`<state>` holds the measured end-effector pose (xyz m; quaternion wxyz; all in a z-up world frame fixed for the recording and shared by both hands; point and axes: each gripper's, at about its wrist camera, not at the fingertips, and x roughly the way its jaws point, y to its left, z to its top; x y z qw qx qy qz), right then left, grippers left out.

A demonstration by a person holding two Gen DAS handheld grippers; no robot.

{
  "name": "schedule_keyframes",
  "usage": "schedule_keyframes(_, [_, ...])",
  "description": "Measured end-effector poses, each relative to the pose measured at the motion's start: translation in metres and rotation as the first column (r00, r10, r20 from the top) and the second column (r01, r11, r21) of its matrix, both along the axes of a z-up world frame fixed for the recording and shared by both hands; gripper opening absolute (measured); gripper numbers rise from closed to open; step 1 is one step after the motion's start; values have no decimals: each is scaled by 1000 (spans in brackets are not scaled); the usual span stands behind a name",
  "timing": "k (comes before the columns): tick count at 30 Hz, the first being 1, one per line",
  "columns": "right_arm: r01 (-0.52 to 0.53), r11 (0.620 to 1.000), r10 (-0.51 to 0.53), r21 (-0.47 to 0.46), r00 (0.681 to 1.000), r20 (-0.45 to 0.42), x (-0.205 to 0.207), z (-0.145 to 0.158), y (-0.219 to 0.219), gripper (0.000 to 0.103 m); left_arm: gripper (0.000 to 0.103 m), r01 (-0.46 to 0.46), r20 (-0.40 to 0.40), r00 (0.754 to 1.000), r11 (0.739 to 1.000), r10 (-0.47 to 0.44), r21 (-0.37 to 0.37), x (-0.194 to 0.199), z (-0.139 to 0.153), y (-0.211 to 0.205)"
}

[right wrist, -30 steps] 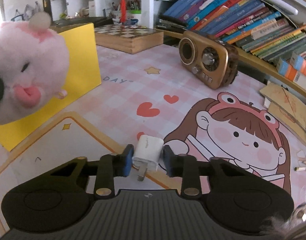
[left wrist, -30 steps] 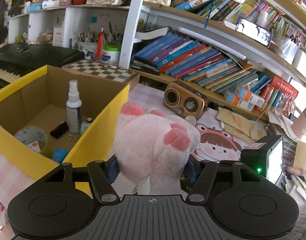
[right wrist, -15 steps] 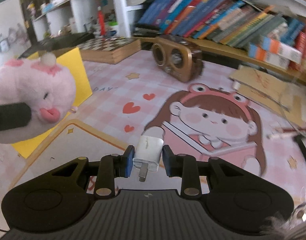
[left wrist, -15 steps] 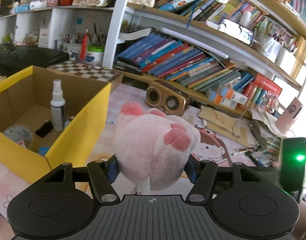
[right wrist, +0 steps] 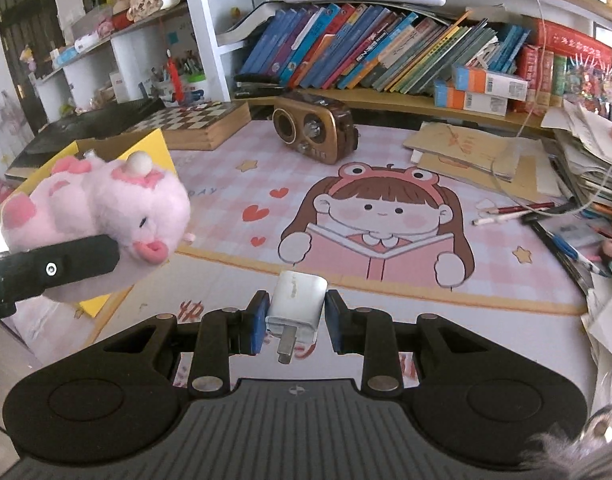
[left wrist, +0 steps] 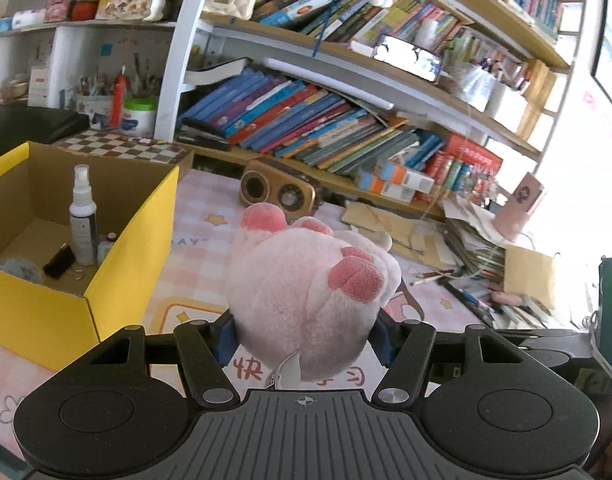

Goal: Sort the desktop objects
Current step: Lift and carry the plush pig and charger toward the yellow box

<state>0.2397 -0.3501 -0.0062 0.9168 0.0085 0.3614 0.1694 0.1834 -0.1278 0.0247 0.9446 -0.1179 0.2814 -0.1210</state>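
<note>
So on my end the left gripper [left wrist: 306,334] is clamped around a pink plush pig [left wrist: 306,300], holding it up off the desk mat [right wrist: 225,184] just beside the yellow cardboard box [left wrist: 117,276] at the mat's left edge. The box has a spray bottle [left wrist: 83,220] standing upright inside. My right gripper [right wrist: 293,320] is pinching a white charger plug [right wrist: 295,308], prongs pointing back at the camera, above the mat's near edge. A retro radio [right wrist: 314,134] sits at the far edge.
</note>
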Motion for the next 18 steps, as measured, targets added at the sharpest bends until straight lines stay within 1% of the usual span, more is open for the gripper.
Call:
schedule_keyframes(7, [21,999,-21,-24,1000,-3,-23,2,22,28,63,30,9,1000,999,-30,-20,-23,0,24])
schedule_keyframes(18, [-2,999,2,-49,1000,-3,-72,7,74,28,63,18,-13,1000,999,-19,-36,-67,-4,76])
